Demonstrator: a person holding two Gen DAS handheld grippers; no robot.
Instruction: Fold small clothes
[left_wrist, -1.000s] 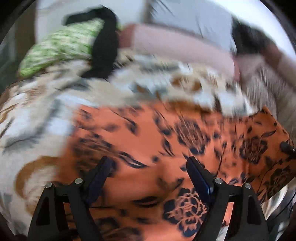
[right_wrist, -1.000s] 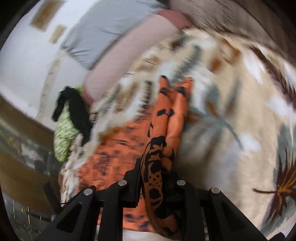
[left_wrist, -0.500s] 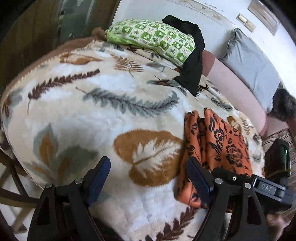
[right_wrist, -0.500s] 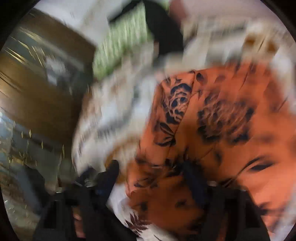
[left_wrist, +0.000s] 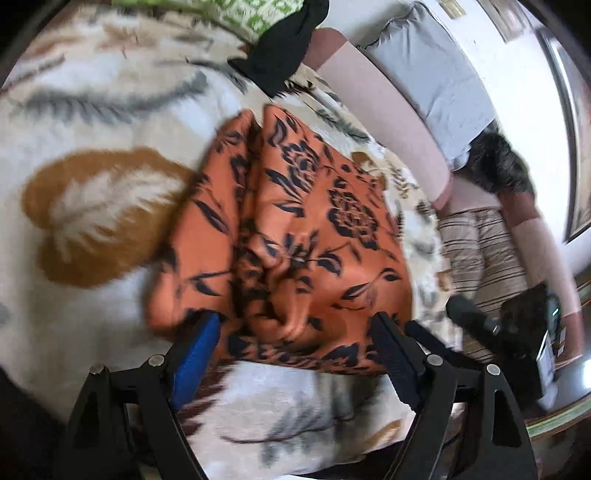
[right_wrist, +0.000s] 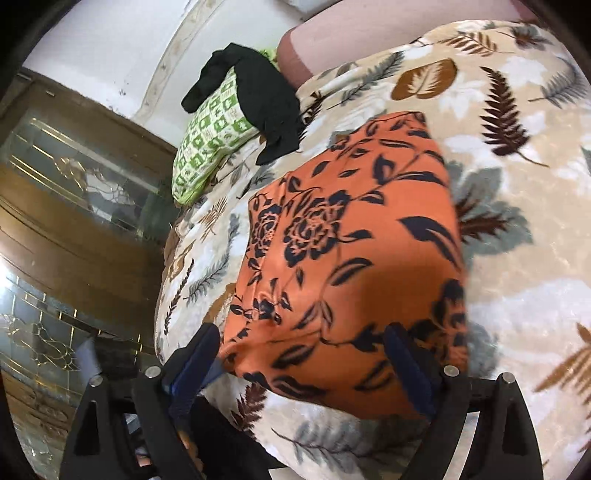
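Right now the left gripper (left_wrist: 291, 339) stands with its jaws spread wide, grasping nothing; the near hem of the orange floral garment (left_wrist: 295, 236) lies in the gap between its fingers, and neither pad presses on the cloth. From there the garment runs toward twelve o'clock as a folded, rumpled packet with a doubled ridge along its ten-o'clock side. It rests on the leaf-print blanket (left_wrist: 99, 206), whose big brown leaf sits at nine o'clock of the garment. Farther out at twelve o'clock lie a black cloth (left_wrist: 284, 48) and a green checked pillow (left_wrist: 255, 14). At two o'clock a pink bolster (left_wrist: 384, 118) leans beside a grey cushion (left_wrist: 432, 74), and at three o'clock a striped fabric (left_wrist: 476, 251) sits by the blurred right gripper (left_wrist: 476, 317).

In the right wrist view the right gripper (right_wrist: 303, 354) has just been opening; its jaws are now released and wide, with the garment's (right_wrist: 351, 258) near edge lying between them, unpinched. The garment spreads flat toward twelve o'clock on the blanket (right_wrist: 517, 221). At eleven o'clock the pillow (right_wrist: 210, 136) lies under the black cloth (right_wrist: 266, 99), and at nine o'clock stands a wooden cabinet with leaded glass (right_wrist: 74, 221).
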